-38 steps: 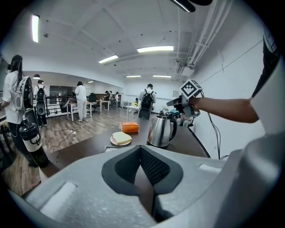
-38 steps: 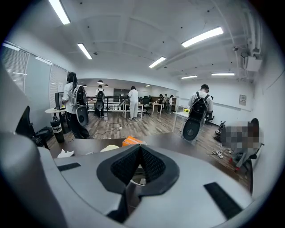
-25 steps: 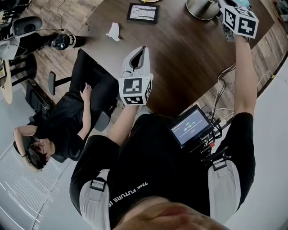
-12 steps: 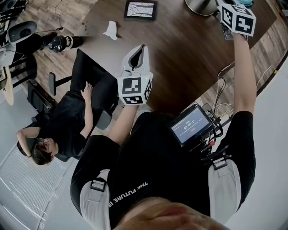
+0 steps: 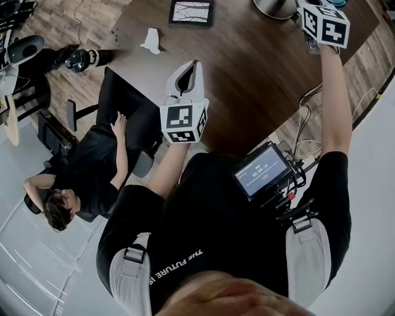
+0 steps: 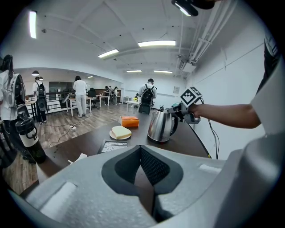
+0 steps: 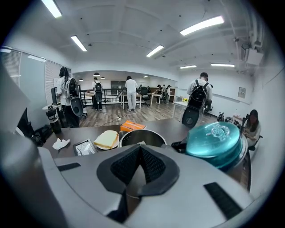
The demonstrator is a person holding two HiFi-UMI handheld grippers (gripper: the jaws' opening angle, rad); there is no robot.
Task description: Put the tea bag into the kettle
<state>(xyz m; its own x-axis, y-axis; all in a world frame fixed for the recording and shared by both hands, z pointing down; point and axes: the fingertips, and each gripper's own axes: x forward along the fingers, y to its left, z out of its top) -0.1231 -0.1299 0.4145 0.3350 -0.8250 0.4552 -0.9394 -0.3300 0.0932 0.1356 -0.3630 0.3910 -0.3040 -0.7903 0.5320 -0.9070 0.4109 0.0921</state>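
Note:
The steel kettle (image 7: 141, 137) stands at the table's far side with its teal lid (image 7: 216, 144) swung open. My right gripper (image 7: 140, 149) hangs just over its mouth, jaws together. A tiny pale speck shows at the tips; I cannot tell what it is. The left gripper view shows the kettle (image 6: 161, 124) with the right gripper (image 6: 189, 106) above its handle. A small white crumpled piece (image 5: 151, 40), perhaps the tea bag, lies near the table's left edge. My left gripper (image 5: 192, 66) hovers shut and empty over the near table edge, well short of it.
A framed picture (image 5: 192, 12) lies flat on the brown table (image 5: 247, 74). A plate with bread (image 6: 120, 132) and an orange box (image 6: 129, 121) sit left of the kettle. A person (image 5: 92, 160) sits beside the table at left. Cables (image 5: 302, 142) hang at the right.
Both grippers stay almost still. The head view has shifted slightly, and the seated person at left has moved their head.

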